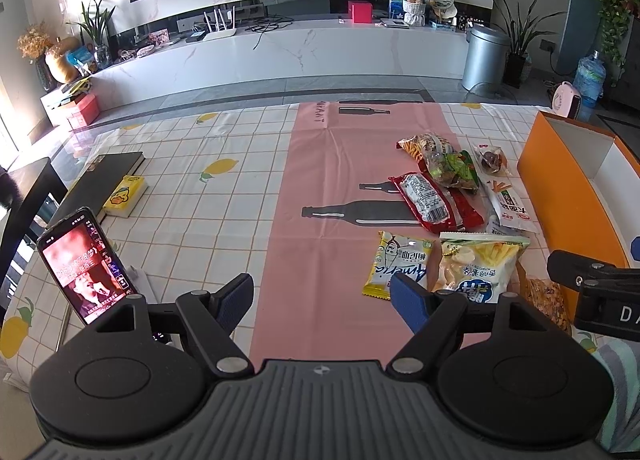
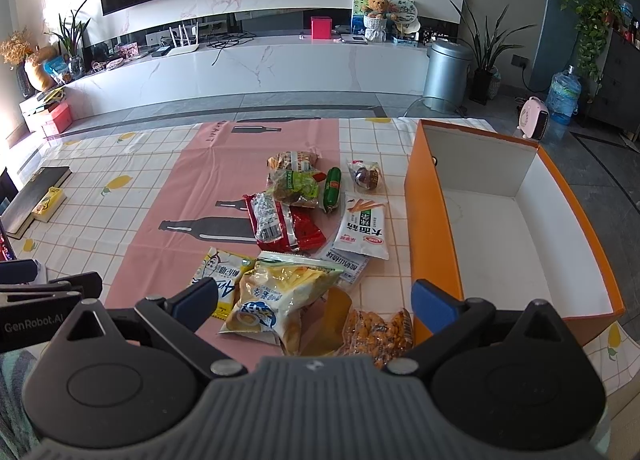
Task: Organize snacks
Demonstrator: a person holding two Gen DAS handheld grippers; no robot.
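Snacks [image 2: 288, 216] beside orange box [image 2: 434, 228], fingers [image 2: 430, 306] apart

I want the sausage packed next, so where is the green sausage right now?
In the right wrist view the green sausage lies mid-table among the snacks, between the green-leaf bag and the dark round snack packet, left of the orange box.

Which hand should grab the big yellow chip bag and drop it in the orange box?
Probably the right. The right gripper hangs open right over the yellow chip bag, with the orange box just beside it. The left gripper, also open, sits farther over the pink cloth.
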